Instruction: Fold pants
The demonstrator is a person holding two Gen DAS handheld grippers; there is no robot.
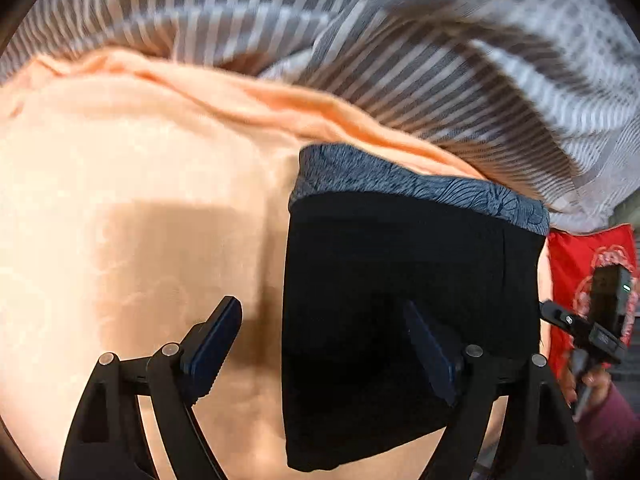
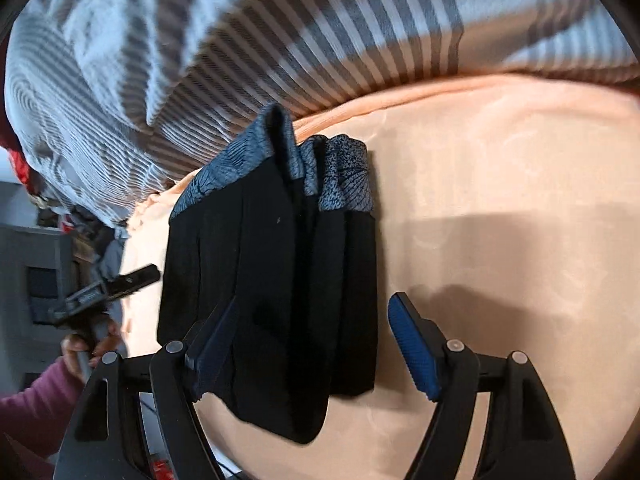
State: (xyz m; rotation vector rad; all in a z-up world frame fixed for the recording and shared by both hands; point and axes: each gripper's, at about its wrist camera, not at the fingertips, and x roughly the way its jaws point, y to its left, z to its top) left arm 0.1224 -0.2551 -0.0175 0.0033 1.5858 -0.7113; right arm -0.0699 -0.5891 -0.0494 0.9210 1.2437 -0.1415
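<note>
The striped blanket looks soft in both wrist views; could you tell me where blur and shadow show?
Left wrist view: striped blanket smeared by blur, a shadow on the peach sheet. Right wrist view: blanket blurred again, black pants nearly featureless, fisheye bending the edges.

Folded black pants (image 2: 272, 280) lie on a peach sheet (image 2: 500, 200), whose open stretch to their right in the right wrist view, and to their left in the left wrist view, leaves passing room. A bunched striped blanket (image 2: 320, 40) walls off the far edge, touching the pants' patterned waistband (image 1: 420, 188).
</note>
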